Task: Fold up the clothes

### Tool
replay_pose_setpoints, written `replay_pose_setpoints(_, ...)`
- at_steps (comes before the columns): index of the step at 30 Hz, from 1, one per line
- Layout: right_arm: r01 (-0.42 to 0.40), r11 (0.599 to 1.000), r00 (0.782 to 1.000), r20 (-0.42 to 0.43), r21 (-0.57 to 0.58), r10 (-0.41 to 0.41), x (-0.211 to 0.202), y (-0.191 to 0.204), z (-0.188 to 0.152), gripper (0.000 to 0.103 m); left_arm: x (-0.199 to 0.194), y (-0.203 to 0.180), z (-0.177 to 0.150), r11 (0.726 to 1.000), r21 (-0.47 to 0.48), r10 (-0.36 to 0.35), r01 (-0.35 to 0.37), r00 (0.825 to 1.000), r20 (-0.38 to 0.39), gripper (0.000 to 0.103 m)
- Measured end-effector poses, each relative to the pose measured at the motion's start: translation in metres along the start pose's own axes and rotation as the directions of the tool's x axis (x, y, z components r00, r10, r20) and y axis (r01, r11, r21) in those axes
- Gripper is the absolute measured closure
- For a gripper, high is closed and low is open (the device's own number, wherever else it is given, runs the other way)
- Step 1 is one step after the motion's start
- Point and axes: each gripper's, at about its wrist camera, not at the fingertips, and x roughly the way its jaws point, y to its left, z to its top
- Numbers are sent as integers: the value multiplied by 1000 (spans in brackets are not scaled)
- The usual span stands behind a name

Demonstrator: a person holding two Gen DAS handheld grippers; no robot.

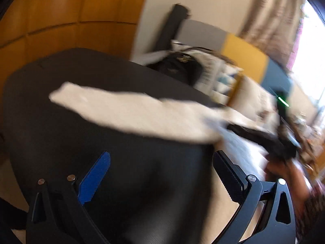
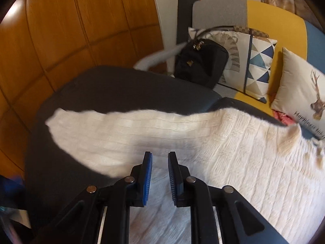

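Here the cream knit garment (image 2: 203,142) sprawls unfolded over the dark table (image 2: 121,85); the left gripper (image 1: 160,174) gapes wide, the right gripper (image 2: 160,174) hovers narrowly parted, empty (a sleeve wants pinching next).

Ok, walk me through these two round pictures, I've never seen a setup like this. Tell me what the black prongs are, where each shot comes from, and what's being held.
No robot here: a person carries a hand-held gripper in each hand, each with a fisheye camera looking along its two fingers. The left gripper has its jaws spread wide, holding nothing; its picture is blurred. The right gripper hangs over a cream knitted sweater with a narrow gap between its jaws, gripping nothing visible. The sweater lies on a dark surface, one sleeve stretched out. Behind sit a black bag and patterned cushions.
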Motion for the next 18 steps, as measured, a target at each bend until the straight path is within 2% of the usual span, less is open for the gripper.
replay_pose_setpoints(2, 9, 1000, 1000, -7, 29, -8, 7, -5, 4, 88, 29, 14, 28, 995, 11, 99, -99, 995, -13, 0)
replay_pose_setpoints(4, 11, 998, 1000, -10, 60, -11, 12, -11, 7, 88, 59, 30, 52, 979, 30, 204, -204, 979, -17, 0)
replay_pose_setpoints(7, 14, 996, 1000, -10, 91, -14, 19, -20, 12, 88, 99, 63, 79, 938, 67, 343, -340, 938, -53, 0)
replay_pose_setpoints(11, 19, 991, 1000, -12, 132, -17, 28, -31, 18, 88, 140, 103, 91, 895, 81, 445, -438, 882, -156, 0)
replay_pose_setpoints(12, 20, 990, 1000, -12, 142, -18, 30, -34, 20, 88, 147, 112, 93, 895, 71, 445, -440, 877, -180, 0)
replay_pose_setpoints(14, 22, 987, 1000, -12, 162, -20, 35, -39, 23, 88, 153, 126, 95, 907, 29, 417, -419, 890, -186, 0)
replay_pose_setpoints(16, 24, 983, 1000, -13, 182, -22, 39, -45, 27, 88, 156, 133, 98, 902, 15, 428, -432, 886, -177, 0)
replay_pose_setpoints(18, 26, 979, 1000, -14, 202, -24, 44, -51, 30, 88, 158, 137, 100, 907, 11, 415, -420, 892, -182, 0)
